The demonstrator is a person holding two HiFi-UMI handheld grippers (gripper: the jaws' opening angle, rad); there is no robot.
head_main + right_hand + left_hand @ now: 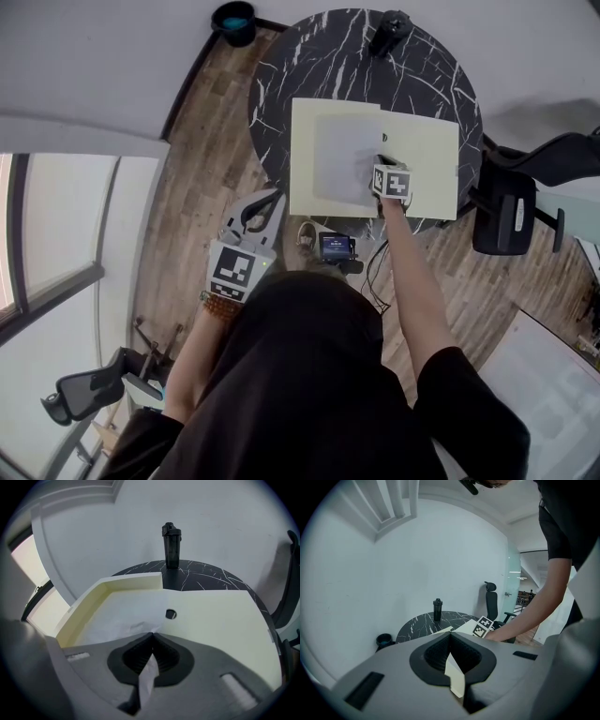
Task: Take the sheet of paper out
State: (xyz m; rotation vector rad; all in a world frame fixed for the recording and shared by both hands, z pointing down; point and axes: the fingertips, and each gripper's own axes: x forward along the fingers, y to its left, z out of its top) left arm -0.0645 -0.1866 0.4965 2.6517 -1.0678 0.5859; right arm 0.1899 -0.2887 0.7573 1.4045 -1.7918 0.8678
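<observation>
A round black marble table (309, 56) is seen from above, with a person in a dark top leaning over it. An open cream folder (427, 159) lies flat on the table's near side, its near-left corner hanging past the table edge. A white sheet of paper (342, 155) rests inside the folder, on its left half.

The right gripper (382, 161) is out over the folder. In the right gripper view its jaws are closed tight on the near edge of the sheet, which puckers slightly where they meet. A strip of white paper shows between the jaws.

The left gripper (275, 197) is held low beside the table, by the folder's left edge near that corner. In the left gripper view its jaws are pressed together on a thin cream edge that matches the folder.

A dark bottle (389, 31) stands upright at the far edge of the table, well apart from the folder. A black office chair (511, 211) sits to the right on the wooden floor.
</observation>
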